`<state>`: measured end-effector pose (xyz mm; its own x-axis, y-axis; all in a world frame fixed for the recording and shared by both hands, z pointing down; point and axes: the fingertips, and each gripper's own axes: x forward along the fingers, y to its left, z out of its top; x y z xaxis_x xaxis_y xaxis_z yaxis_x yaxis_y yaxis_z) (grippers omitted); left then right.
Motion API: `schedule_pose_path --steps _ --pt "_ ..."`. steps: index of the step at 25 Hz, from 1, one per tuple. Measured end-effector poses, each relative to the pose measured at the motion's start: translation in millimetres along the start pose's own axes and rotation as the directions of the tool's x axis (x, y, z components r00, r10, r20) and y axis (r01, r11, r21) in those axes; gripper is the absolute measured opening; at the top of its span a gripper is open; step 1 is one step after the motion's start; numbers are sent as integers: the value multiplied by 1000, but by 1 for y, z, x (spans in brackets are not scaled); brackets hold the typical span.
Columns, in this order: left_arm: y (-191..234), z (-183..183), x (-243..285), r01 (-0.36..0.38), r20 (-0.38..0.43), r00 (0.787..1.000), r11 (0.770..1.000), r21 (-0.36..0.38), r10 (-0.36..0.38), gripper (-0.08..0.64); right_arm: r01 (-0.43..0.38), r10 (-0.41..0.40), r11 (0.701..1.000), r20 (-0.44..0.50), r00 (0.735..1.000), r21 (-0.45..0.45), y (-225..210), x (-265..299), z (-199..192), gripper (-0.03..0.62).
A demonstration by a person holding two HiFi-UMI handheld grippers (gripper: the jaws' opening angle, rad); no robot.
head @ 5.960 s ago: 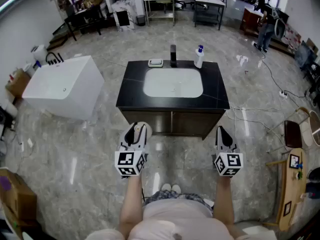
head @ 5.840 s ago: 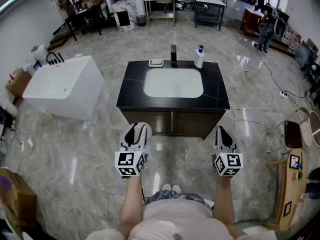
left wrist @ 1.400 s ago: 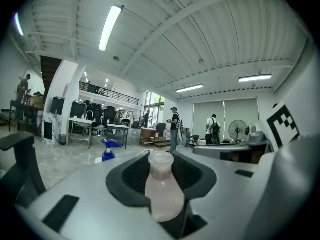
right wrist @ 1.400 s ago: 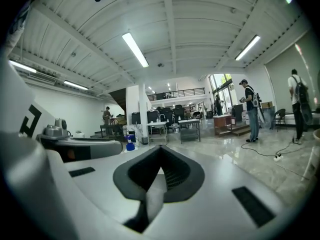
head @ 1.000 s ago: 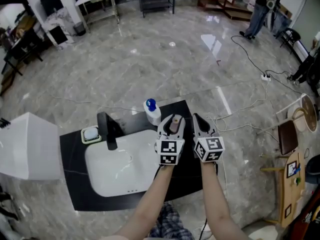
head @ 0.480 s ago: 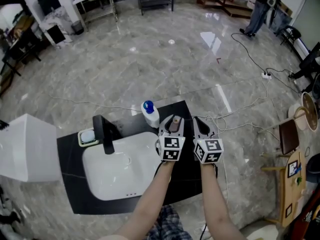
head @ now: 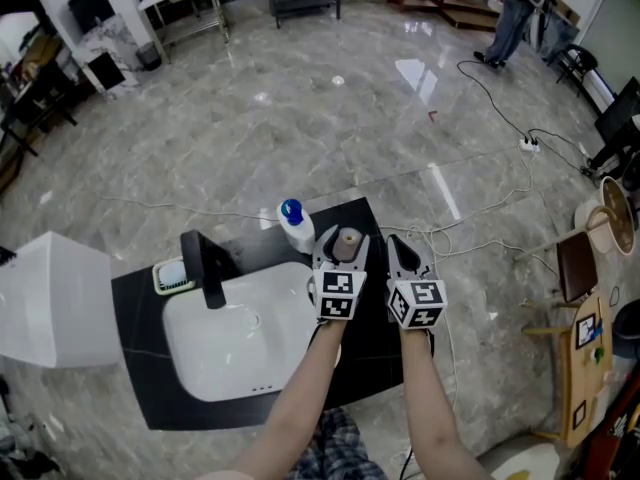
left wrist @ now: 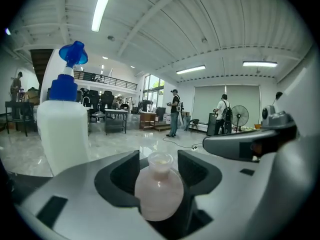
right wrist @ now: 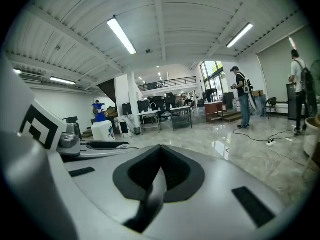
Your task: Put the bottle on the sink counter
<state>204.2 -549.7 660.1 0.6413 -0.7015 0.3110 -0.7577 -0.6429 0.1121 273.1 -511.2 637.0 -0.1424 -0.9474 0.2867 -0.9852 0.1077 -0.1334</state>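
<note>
Since the frames from a few seconds back, where both grippers hung over the floor short of the vanity, they have come in over the far right corner of the sink counter [head: 372, 343]. The left gripper [head: 341, 240] has just been opening its jaws, with the bottle [left wrist: 159, 194] still between them.

That bottle is small, pale pink and round-bellied with a short neck. It stands upright, centred between the left jaws. From the left gripper view I read the jaws as apart, with a narrow gap showing between each dark pad and the neck, so nothing is clamped. From overhead the bottle sits over the black counter top. Its base is hidden from me, so I cannot tell whether it rests on the stone.

Outside the left jaw and slightly ahead of it stands a white spray bottle [left wrist: 62, 129] with a blue trigger head. It is near the jaw but apart from it. Back from the jaw tips on that same side lie the white basin [head: 235, 333] and the dark faucet [head: 208, 268].

The right gripper [head: 401, 248] hangs just beside the left one, off its right jaw, pointing the same way. Its jaws are pressed together with nothing between them.
</note>
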Motion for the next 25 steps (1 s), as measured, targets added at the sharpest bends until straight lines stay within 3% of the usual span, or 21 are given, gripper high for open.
schedule_pose_path --steps 8,14,25 --pt "-6 13 -9 -7 60 998 999 35 5 244 15 -15 1000 7 1000 9 -2 -7 -1 15" --pt "-14 48 -48 -10 135 991 998 56 2 241 25 -26 1000 35 999 15 1 -28 18 15" --pt "-9 125 -213 12 260 966 1000 17 -16 73 49 -46 999 160 986 -14 41 -154 94 15"
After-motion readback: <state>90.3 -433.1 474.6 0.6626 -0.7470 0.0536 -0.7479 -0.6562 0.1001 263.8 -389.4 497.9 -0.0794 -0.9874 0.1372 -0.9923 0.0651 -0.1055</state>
